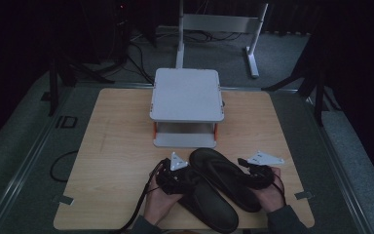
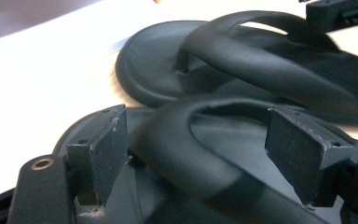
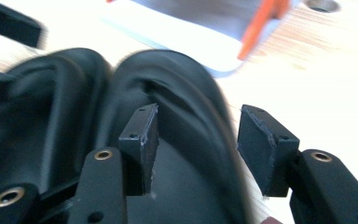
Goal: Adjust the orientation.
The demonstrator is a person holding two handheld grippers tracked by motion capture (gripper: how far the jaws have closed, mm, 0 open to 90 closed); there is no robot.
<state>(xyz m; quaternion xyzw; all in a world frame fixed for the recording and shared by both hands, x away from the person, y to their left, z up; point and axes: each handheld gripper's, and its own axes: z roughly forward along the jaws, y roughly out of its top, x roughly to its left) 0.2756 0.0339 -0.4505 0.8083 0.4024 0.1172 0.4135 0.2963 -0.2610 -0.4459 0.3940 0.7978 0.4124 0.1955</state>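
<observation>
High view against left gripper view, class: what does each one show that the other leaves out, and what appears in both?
High view alone: the white two-level stand, the person's hands, the left gripper from above and the floor cables. Left gripper view alone: the strap of the nearer sandal running between its own open jaws. Both: the two black sandals, the farther sandal among them, the wooden table and the right gripper.

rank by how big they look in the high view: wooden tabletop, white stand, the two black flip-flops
1. wooden tabletop
2. white stand
3. the two black flip-flops, a matching pair, alike in size
</observation>
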